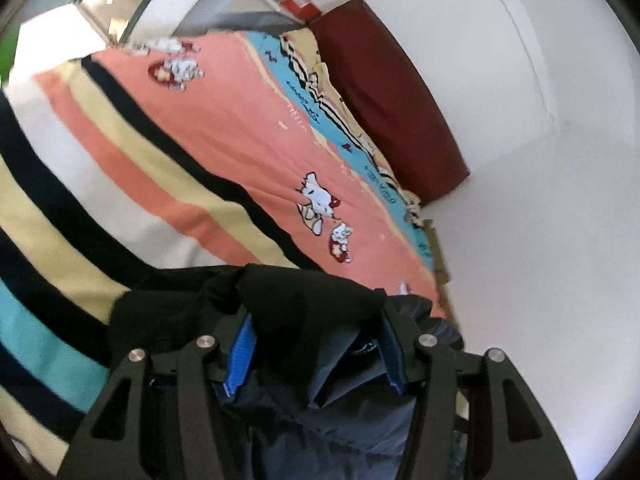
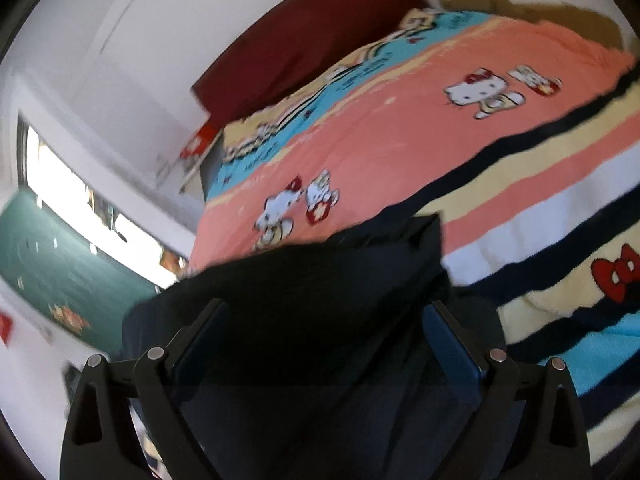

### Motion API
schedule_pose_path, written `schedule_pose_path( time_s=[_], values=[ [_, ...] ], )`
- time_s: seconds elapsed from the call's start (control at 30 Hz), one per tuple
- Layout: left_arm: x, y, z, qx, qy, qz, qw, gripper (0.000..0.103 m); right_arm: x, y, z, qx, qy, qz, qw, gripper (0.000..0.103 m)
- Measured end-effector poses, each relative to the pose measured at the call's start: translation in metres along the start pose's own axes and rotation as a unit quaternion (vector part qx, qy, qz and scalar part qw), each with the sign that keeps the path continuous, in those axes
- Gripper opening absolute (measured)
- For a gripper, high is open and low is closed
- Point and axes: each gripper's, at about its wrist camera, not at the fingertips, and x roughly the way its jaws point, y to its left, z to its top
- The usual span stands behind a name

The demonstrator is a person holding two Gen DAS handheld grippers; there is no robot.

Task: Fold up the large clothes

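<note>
Left claw [image 1: 316, 344] parted around bunched dark garment [image 1: 304, 400], right claw [image 2: 320, 344] spread wide, black cloth [image 2: 320, 300] between, striped bedspread [image 1: 160, 128] beneath

Place: home bedroom.
Bed: fills most of both views, covered by a striped cartoon-cat blanket [image 1: 224, 128] in pink, cream, blue and black.
Headboard: dark red padded panel [image 1: 384, 96] against a white wall [image 1: 540, 160].
Window: bright, at the left in the right wrist view [image 2: 80, 200], with a green curtain [image 2: 52, 256] below it.
Clothing: dark garment [image 2: 312, 280] lying on the blanket.
</note>
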Motion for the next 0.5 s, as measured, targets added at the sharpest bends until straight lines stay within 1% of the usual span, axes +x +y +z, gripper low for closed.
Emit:
schedule_pose_path(
  time_s=[0.07, 0.13, 0.23, 0.3, 0.33, 0.4, 0.47, 0.5],
  values=[
    [-0.012, -0.006, 0.002, 0.007, -0.011, 0.005, 0.9999, 0.053, -0.001, 0.016, -0.01, -0.033, 0.01, -0.009, 0.999, 0.096],
    [-0.026, -0.008, 0.008, 0.004, -0.029, -0.002, 0.9996, 0.052, -0.001, 0.029, -0.019, -0.059, 0.02, -0.02, 0.998, 0.096],
    [-0.052, -0.012, 0.013, 0.007, -0.049, 0.006, 0.9987, 0.052, -0.008, 0.039, -0.027, -0.075, 0.02, -0.019, 0.997, 0.096],
    [-0.064, -0.018, 0.013, 0.02, -0.053, 0.013, 0.9983, 0.052, -0.014, 0.043, -0.03, -0.082, 0.017, -0.018, 0.996, 0.096],
    [-0.068, -0.024, 0.01, 0.034, -0.052, 0.021, 0.9979, 0.052, -0.015, 0.045, -0.031, -0.087, 0.016, -0.019, 0.996, 0.096],
    [-0.066, -0.041, -0.004, 0.073, -0.036, 0.033, 0.9961, 0.053, -0.017, 0.049, -0.032, -0.093, 0.015, -0.02, 0.995, 0.096],
    [-0.054, -0.057, -0.022, 0.108, -0.013, 0.043, 0.9931, 0.053, -0.018, 0.054, -0.034, -0.095, 0.014, -0.019, 0.995, 0.096],
    [-0.041, -0.066, -0.034, 0.129, 0.005, 0.047, 0.9905, 0.053, -0.017, 0.056, -0.035, -0.097, 0.015, -0.017, 0.995, 0.096]
  ],
)
